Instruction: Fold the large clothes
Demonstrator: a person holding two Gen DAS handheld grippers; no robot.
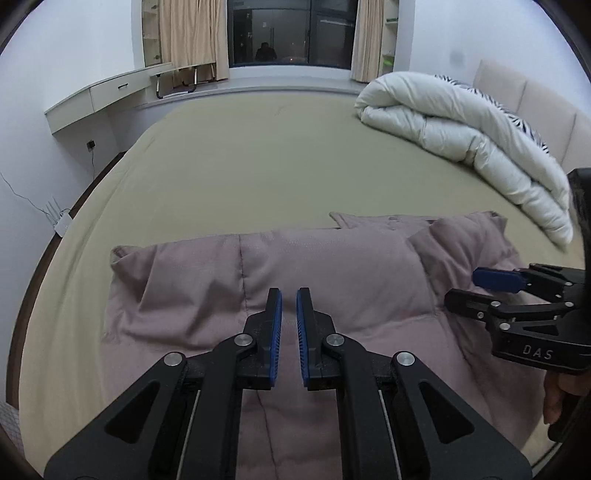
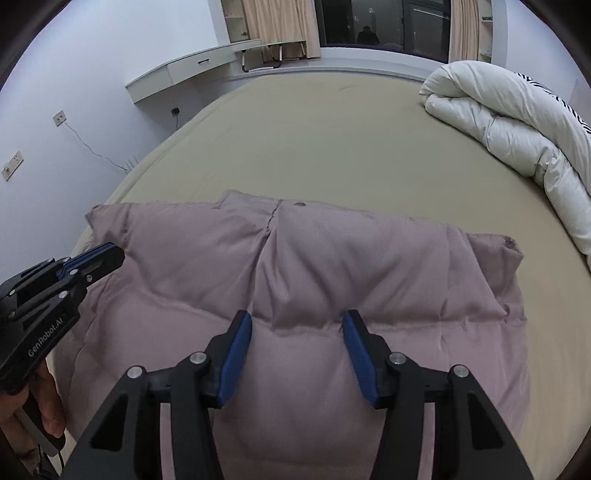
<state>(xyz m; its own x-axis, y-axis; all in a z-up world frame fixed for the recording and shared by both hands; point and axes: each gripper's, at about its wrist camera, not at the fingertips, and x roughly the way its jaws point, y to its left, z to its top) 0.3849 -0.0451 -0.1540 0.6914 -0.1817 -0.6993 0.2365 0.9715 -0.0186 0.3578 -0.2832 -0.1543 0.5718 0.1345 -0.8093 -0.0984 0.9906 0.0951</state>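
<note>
A puffy mauve jacket (image 1: 332,266) (image 2: 332,251) lies folded on the bed, its collar edge on the far side and its sleeves tucked in. My left gripper (image 1: 289,295) hovers over the jacket's left half, its blue pads almost touching with nothing between them. In the right wrist view the left gripper (image 2: 114,254) points at the jacket's left edge, held by a hand. My right gripper (image 2: 297,321) stands open above the jacket's middle seam, with only fabric below its fingers. The left wrist view shows the right gripper (image 1: 461,288) over the jacket's right side.
The beige bed sheet (image 1: 258,155) stretches bare beyond the jacket. A rolled white duvet (image 1: 461,129) (image 2: 517,125) lies at the right against the padded headboard (image 1: 535,103). A wall desk (image 1: 99,96) and a dark window (image 1: 291,33) are at the far end.
</note>
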